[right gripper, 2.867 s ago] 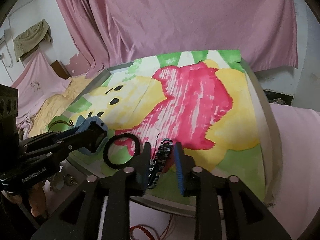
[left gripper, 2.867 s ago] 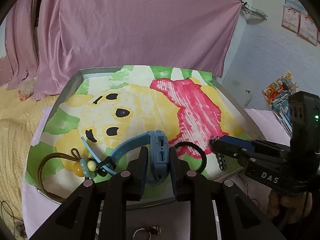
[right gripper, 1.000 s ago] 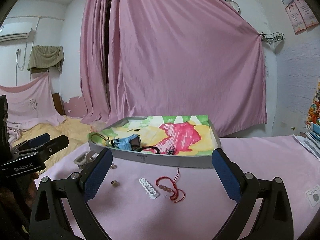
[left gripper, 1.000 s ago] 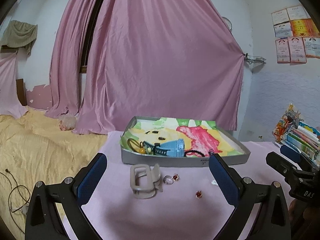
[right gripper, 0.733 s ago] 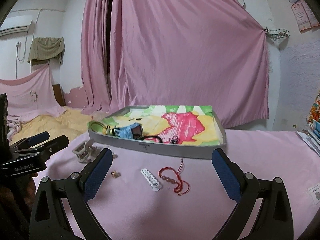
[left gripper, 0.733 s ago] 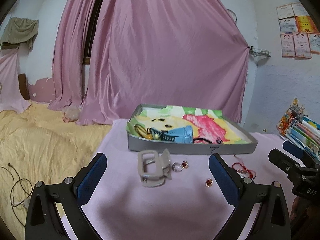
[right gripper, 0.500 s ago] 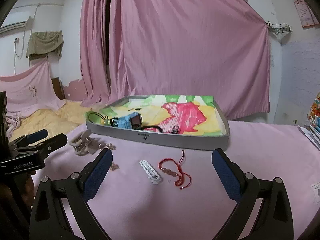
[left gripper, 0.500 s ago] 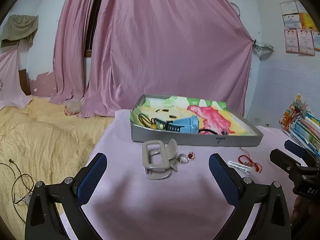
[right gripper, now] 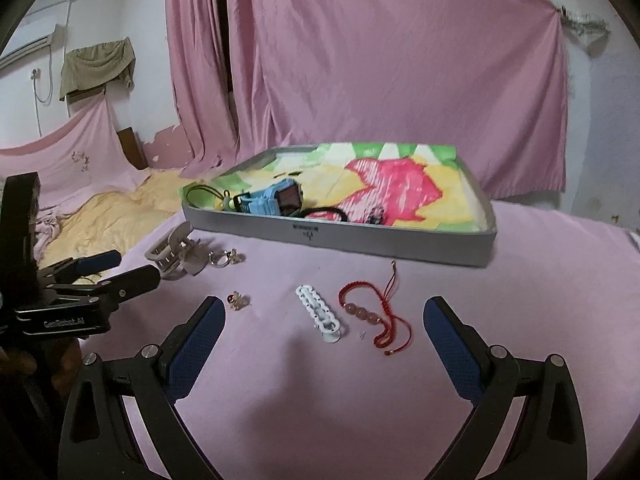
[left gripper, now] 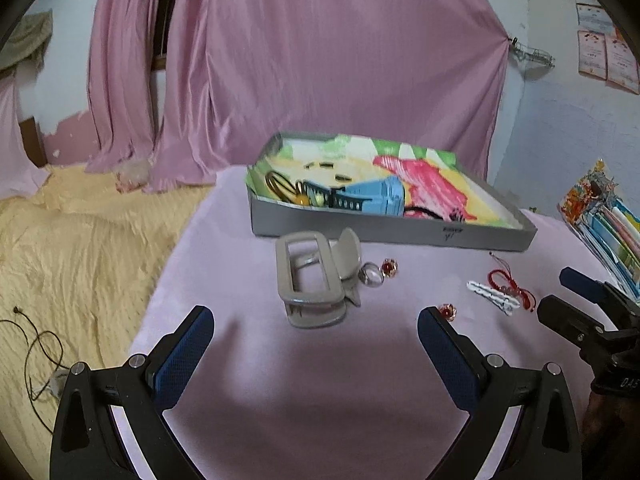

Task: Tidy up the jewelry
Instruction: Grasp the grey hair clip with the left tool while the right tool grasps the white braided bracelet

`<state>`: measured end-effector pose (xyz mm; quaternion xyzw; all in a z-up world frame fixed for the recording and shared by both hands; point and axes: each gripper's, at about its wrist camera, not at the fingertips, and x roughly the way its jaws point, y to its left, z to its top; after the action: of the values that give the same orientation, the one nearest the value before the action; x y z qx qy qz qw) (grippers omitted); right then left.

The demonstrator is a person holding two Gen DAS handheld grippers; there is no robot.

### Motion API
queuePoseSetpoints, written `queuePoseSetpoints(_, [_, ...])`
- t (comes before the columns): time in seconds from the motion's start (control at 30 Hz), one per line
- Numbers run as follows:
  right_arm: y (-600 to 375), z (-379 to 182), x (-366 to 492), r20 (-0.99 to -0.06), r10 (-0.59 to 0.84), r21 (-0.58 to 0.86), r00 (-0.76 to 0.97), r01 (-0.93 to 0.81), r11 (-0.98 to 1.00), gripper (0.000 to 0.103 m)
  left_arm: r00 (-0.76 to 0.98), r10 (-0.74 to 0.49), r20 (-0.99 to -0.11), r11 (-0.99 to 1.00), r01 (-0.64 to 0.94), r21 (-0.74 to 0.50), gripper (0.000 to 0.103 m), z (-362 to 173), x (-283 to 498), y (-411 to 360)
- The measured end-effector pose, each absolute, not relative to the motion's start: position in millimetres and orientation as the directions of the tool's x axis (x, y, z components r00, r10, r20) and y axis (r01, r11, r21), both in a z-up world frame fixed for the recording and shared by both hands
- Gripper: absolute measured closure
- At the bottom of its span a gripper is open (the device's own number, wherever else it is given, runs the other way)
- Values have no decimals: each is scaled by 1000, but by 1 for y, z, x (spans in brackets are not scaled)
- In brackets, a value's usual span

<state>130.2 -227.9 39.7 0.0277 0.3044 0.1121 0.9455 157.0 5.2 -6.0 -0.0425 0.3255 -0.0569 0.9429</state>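
Observation:
A grey tray (left gripper: 352, 232) (right gripper: 340, 238) with a bright cartoon lining holds a blue watch (left gripper: 372, 200) (right gripper: 272, 200), a black hair tie (right gripper: 326, 213) and a brown cord. On the pink cloth in front lie a grey claw clip (left gripper: 310, 276) (right gripper: 172, 254), a white hair clip (right gripper: 320, 314) (left gripper: 490, 297), a red bead bracelet (right gripper: 372, 316) (left gripper: 510, 286) and small rings (left gripper: 380, 274) (right gripper: 238, 299). My left gripper (left gripper: 316, 354) is open, just short of the claw clip. My right gripper (right gripper: 322, 342) is open over the white clip and bracelet.
Pink curtains hang behind the table. A yellow bedspread (left gripper: 80, 240) and a loose cable (left gripper: 36, 344) lie to the left. Colourful books (left gripper: 604, 216) are stacked at the right edge.
Both grippers let go of the watch and the dark clip in the tray, opened wide and pulled back. Since then they have dropped lower and closer to the loose pieces.

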Motion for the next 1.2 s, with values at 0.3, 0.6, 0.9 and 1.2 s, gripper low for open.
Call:
queuePoseSetpoints(0.3, [-221,30,145,-640,281,151,715,-241,959,33,734,-172,-657,981,68,-180,1,-12,169,10])
queuePoseSetpoints(0.6, [-222,21,157,-686,298,195,664,-227,954,55,711,-176,-681,980,64,-187,2,-10,178,9])
queuePoseSetpoints(0.9, [-215,17,168,-714,280,192,641,-205,960,72,677,-181,-713,980,64,-188,12,-9,196,7])
queuePoseSetpoints(1.2, [-201,18,178,-724,277,180,632,-214,960,79,667,-190,-721,979,70,-193,37,-7,207,3])
